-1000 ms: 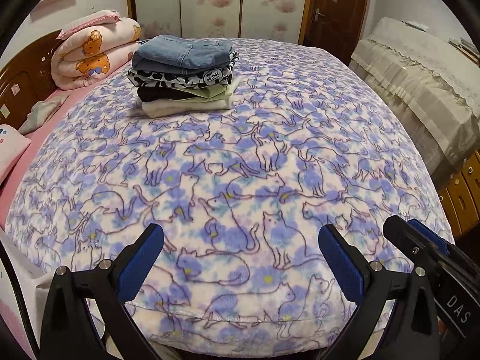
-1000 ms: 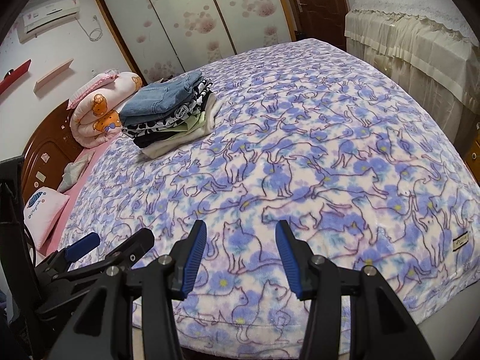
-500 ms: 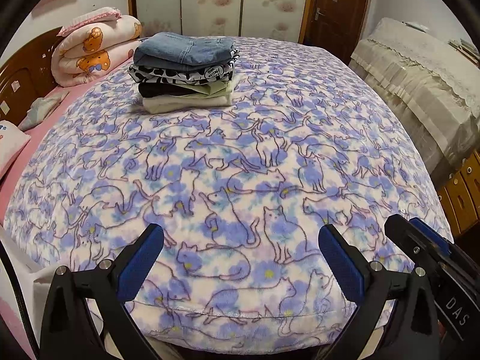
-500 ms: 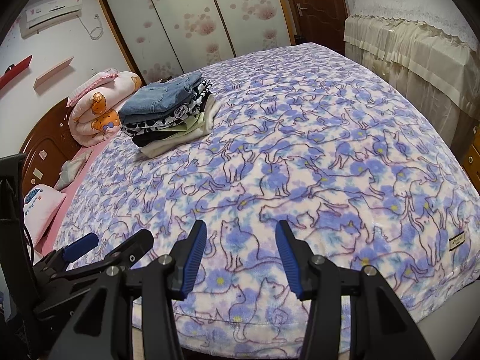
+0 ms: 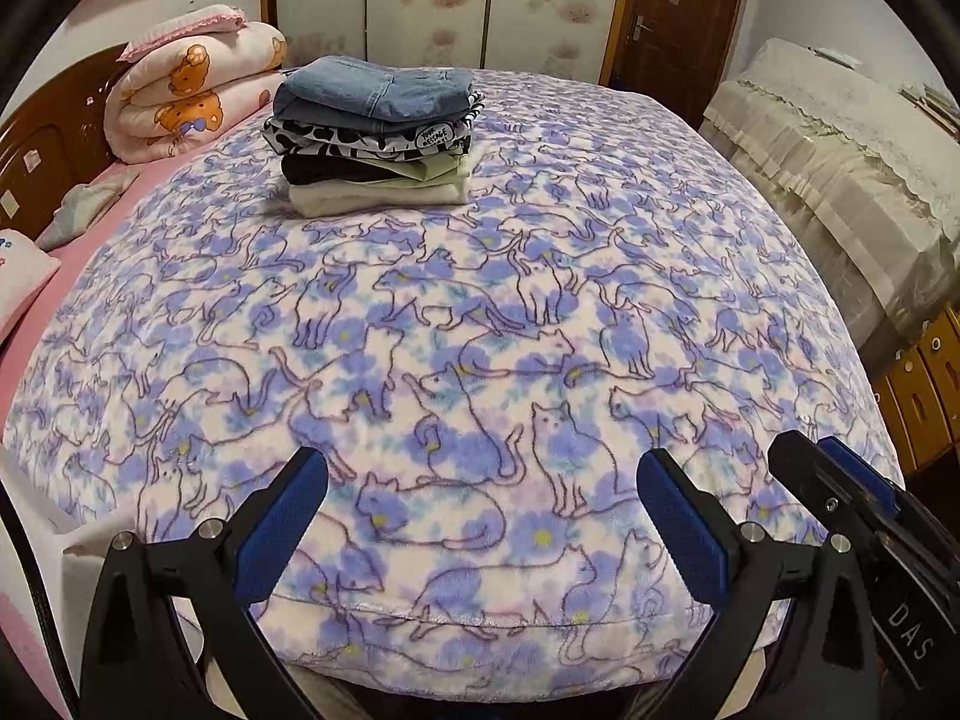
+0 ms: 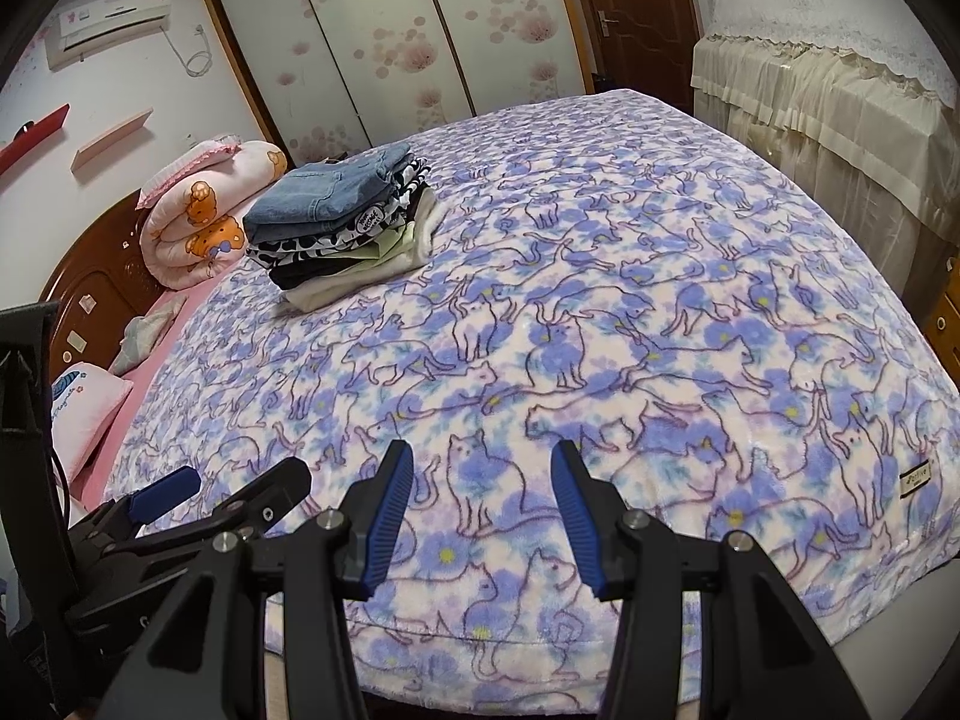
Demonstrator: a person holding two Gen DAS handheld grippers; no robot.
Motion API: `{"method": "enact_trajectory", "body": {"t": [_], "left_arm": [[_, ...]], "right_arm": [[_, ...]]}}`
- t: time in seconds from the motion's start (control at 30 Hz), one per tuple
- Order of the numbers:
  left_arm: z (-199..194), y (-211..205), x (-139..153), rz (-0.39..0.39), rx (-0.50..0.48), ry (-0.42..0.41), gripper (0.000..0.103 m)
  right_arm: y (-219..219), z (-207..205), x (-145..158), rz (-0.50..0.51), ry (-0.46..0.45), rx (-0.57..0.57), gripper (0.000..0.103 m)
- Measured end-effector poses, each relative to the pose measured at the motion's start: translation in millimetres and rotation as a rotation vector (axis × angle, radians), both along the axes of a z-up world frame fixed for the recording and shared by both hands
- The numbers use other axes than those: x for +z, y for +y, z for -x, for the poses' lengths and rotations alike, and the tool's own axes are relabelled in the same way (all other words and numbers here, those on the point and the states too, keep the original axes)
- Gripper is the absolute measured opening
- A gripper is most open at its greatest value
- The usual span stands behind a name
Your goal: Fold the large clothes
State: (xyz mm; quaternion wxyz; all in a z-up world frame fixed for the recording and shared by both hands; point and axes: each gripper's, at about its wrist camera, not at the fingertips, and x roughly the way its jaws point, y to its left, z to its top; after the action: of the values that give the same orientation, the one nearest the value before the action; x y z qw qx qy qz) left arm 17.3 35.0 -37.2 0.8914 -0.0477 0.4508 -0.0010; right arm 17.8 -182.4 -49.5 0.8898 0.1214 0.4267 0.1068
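Observation:
A stack of folded clothes [image 5: 375,138] [image 6: 342,228], with denim on top and a cream piece at the bottom, sits on the far left part of the cat-print blanket [image 5: 480,312] [image 6: 600,330] that covers the bed. My left gripper [image 5: 480,471] hovers over the blanket's near edge, wide open and empty. My right gripper [image 6: 483,459] hangs beside it over the same edge, open about half as wide, with nothing between its blue pads. Each gripper shows at the side of the other's view: the left gripper [image 6: 234,480] and the right gripper [image 5: 822,450].
A rolled pink bear-print quilt [image 5: 192,96] lies by the wooden headboard [image 5: 42,150], with pillows [image 6: 84,408] on the pink sheet. Furniture under a lace cover [image 5: 840,156] stands to the right of the bed. Sliding wardrobe doors [image 6: 372,42] and a wooden door [image 5: 684,18] lie beyond.

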Motion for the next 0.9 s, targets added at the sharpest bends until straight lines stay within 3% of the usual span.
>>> {"method": "enact_trajectory", "body": {"t": [0.9], "left_arm": [[6.3,6.9,-6.6,0.003,0.011,0.004,0.102]], "right_arm": [[5.8,3.5,-1.2,0.002,0.0,0.003,0.048]]}}
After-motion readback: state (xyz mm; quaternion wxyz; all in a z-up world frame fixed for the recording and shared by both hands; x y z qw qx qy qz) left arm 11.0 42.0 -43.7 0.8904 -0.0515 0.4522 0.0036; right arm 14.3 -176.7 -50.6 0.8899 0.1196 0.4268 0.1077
